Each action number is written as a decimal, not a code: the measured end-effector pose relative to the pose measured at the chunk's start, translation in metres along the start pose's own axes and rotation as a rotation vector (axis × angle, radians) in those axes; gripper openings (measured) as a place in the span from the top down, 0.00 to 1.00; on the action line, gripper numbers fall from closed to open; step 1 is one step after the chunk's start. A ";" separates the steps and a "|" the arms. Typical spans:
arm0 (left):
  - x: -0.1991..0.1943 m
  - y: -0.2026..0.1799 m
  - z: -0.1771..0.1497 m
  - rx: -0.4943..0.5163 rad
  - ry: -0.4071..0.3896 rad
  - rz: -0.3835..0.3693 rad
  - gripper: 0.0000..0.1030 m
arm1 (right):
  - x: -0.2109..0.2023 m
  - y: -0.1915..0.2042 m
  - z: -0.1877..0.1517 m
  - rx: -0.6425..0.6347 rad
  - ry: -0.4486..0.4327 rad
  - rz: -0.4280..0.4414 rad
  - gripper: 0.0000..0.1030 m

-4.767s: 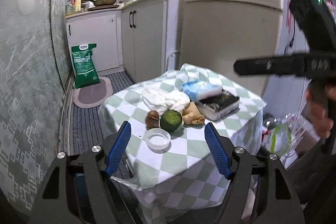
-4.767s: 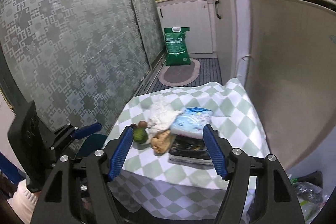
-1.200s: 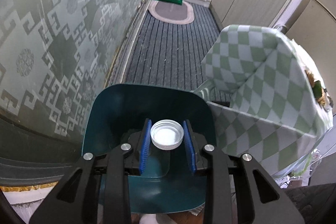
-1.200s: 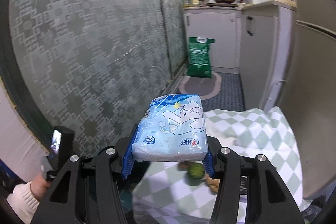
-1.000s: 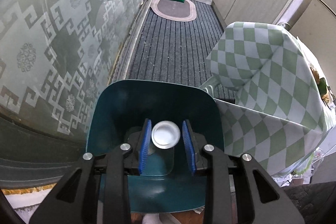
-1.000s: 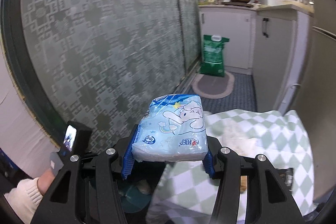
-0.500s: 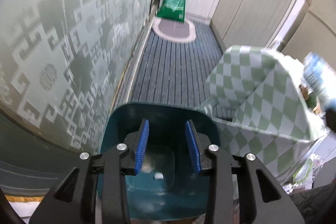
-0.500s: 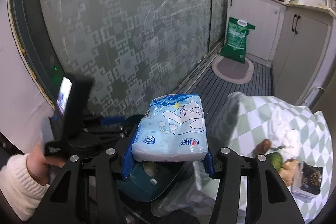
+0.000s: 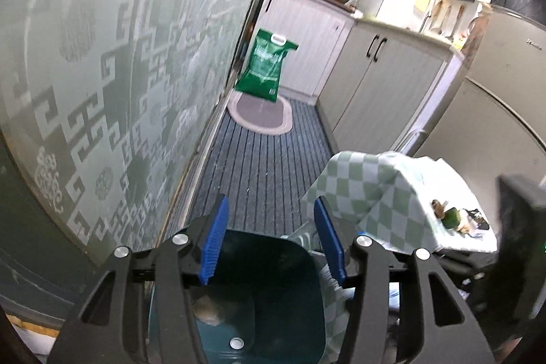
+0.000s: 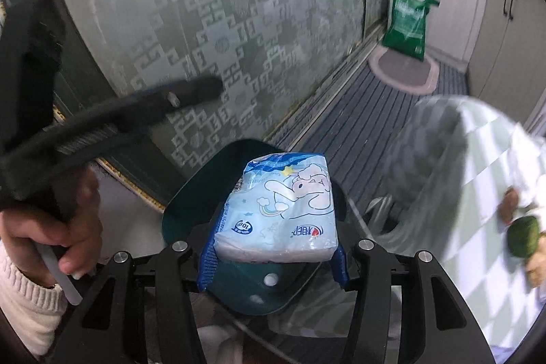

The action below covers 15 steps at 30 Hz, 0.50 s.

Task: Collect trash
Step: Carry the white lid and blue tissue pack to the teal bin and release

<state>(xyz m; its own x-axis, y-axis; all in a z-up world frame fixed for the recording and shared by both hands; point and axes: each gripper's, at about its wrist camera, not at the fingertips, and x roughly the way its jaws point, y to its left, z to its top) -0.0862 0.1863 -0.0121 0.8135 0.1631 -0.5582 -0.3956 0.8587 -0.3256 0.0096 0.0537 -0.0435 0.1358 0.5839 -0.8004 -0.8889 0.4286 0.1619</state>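
Note:
My left gripper hangs over the teal trash bin, its jaws opening with nothing between them. A white bottle cap lies at the bottom of the bin beside another scrap. My right gripper is shut on a light blue tissue pack and holds it just above the bin, where the cap shows below. In the right wrist view the left gripper is a dark blur at the left, held by a hand.
A table under a green checked cloth stands right of the bin, with an avocado and other scraps on it. A patterned glass door runs along the left. A green bag and an oval mat lie down the corridor.
The left gripper let go of the white cap, which fell into the bin; it then rose, tilted up and widened. The right gripper came down over the bin with the tissue pack.

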 end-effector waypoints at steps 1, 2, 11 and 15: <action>-0.003 -0.001 0.001 0.003 -0.017 -0.002 0.46 | 0.004 0.001 -0.001 0.000 0.006 0.004 0.48; -0.007 -0.002 0.002 0.005 -0.037 -0.002 0.46 | 0.007 0.002 -0.001 -0.004 0.013 0.005 0.48; -0.034 -0.003 0.011 -0.013 -0.170 -0.057 0.38 | 0.020 0.016 -0.007 -0.046 0.049 0.022 0.47; -0.030 -0.008 0.011 -0.007 -0.171 -0.073 0.36 | 0.019 0.017 -0.007 -0.045 0.050 0.041 0.42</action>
<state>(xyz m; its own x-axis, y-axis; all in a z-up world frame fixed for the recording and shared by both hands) -0.1029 0.1798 0.0159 0.9005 0.1806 -0.3955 -0.3350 0.8682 -0.3661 -0.0064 0.0675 -0.0605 0.0776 0.5650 -0.8214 -0.9121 0.3730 0.1704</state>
